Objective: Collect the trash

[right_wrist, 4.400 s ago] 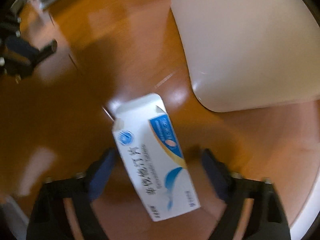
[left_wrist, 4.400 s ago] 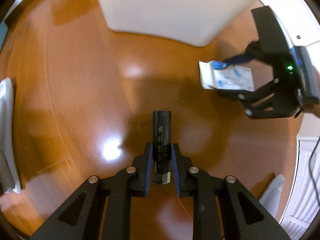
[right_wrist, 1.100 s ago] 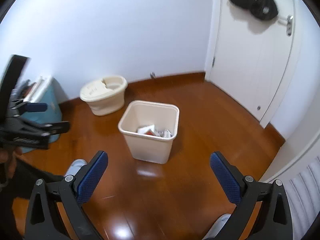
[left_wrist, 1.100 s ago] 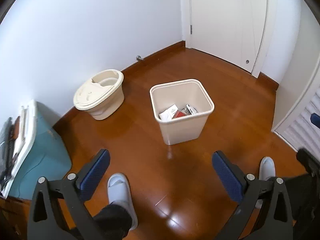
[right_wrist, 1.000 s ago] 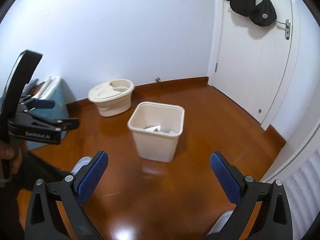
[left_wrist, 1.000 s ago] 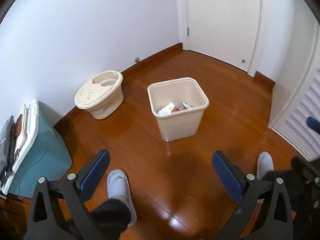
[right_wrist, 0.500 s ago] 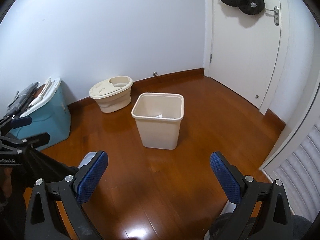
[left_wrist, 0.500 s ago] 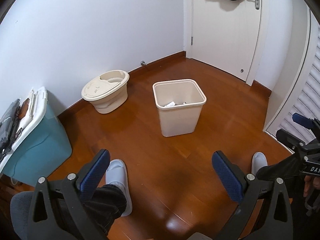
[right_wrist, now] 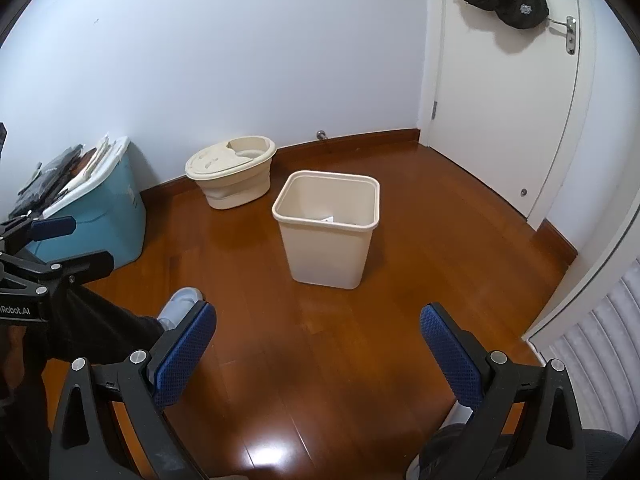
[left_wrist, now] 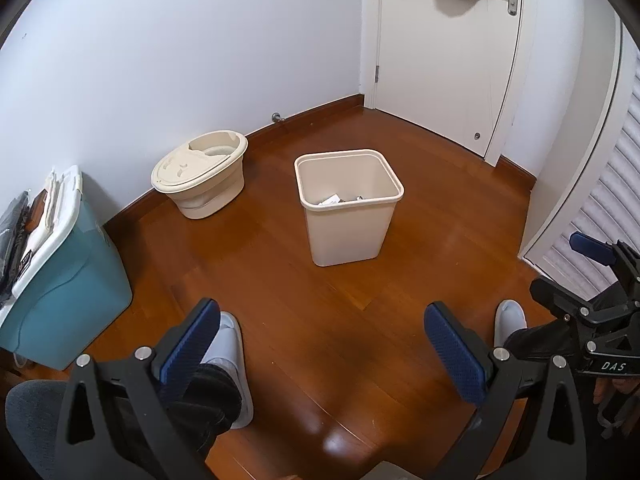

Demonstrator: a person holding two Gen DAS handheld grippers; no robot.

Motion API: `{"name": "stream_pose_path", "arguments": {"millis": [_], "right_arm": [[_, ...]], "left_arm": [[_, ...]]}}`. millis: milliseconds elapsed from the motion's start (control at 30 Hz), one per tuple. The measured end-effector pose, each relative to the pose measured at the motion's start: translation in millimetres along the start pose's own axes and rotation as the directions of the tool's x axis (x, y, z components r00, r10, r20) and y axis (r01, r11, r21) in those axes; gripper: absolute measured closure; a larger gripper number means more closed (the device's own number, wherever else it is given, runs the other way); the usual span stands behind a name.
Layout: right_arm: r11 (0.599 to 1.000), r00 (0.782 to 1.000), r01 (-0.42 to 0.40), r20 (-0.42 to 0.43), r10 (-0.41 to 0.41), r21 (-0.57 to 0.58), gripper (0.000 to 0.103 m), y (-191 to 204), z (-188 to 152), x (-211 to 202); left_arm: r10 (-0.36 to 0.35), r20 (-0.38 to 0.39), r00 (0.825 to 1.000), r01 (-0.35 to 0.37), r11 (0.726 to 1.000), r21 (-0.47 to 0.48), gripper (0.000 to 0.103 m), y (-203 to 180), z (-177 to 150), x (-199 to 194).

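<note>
A cream waste bin (left_wrist: pixel 362 234) stands on the wooden floor in the middle of the room, also in the right wrist view (right_wrist: pixel 332 252). Scraps of trash (left_wrist: pixel 340 200) lie at its bottom, mostly hidden by the rim. My left gripper (left_wrist: pixel 322 346) is open and empty, held well back from the bin. My right gripper (right_wrist: pixel 318 346) is open and empty too, at a similar distance. Each gripper shows at the edge of the other's view.
A cream lidded tub (left_wrist: pixel 202 178) sits by the wall left of the bin. A teal storage box (left_wrist: pixel 60 276) with items on top stands at far left. A white door (left_wrist: pixel 444 52) with black bags hung on it is behind. Louvred doors (left_wrist: pixel 604 208) are at right. My slippered feet (left_wrist: pixel 230 344) rest below.
Both grippers have let go of their trash, the dark stick and the white box, and have pulled back and up from the bin. In the last second they drew back a little further.
</note>
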State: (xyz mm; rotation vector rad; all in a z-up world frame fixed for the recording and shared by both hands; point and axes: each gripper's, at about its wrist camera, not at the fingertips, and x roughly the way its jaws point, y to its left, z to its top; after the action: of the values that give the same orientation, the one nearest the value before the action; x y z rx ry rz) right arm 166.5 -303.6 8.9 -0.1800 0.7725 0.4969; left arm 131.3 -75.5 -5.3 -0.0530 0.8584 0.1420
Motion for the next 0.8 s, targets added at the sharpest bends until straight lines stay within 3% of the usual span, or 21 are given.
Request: {"name": "stream_pose_path", "arguments": {"millis": [800], "right_arm": [[1.000,1.000,0.000,-0.015,0.000,-0.016,0.000,5.5,-2.5,6.4]], "left_arm": [[-0.025,-0.008,1.000,0.025,1.000,-0.001,0.000,-0.5,1.1,-0.4]]}}
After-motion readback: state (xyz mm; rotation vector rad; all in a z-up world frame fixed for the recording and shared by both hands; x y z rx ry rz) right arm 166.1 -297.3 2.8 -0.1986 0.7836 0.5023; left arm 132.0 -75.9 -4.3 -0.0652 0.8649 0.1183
